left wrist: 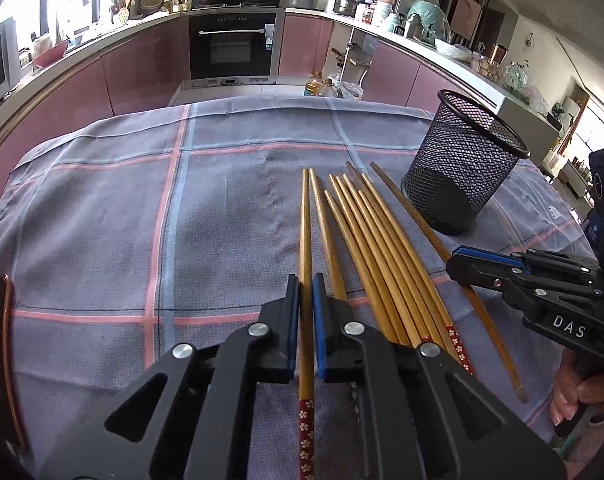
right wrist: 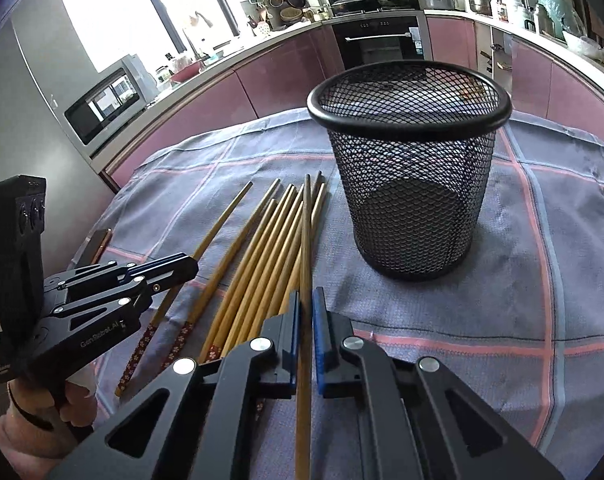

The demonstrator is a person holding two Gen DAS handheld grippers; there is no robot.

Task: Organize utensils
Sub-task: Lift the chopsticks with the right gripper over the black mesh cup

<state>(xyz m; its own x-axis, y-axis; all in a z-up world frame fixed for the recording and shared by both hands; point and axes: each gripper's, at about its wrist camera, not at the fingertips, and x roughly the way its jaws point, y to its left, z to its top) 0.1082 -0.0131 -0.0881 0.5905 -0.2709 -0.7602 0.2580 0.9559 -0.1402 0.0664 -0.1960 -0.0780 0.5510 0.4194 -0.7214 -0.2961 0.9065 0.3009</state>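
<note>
Several wooden chopsticks [left wrist: 365,248] lie side by side on the checked cloth [left wrist: 102,208]. My left gripper [left wrist: 305,292] is shut on the leftmost chopstick [left wrist: 305,232], which has a red flowered end. My right gripper [right wrist: 306,304] is shut on the rightmost, plain darker chopstick [right wrist: 306,240]; it also shows in the left wrist view [left wrist: 455,262]. A black mesh cup [right wrist: 409,168] stands upright and empty just right of the chopsticks, also in the left wrist view [left wrist: 461,160]. The left gripper [right wrist: 182,266] shows at the left of the right wrist view.
A phone [right wrist: 96,246] lies on the cloth left of the chopsticks. The table's far edge [left wrist: 262,100] drops toward pink kitchen cabinets and an oven [left wrist: 234,46]. Open cloth [right wrist: 541,280] lies right of the cup.
</note>
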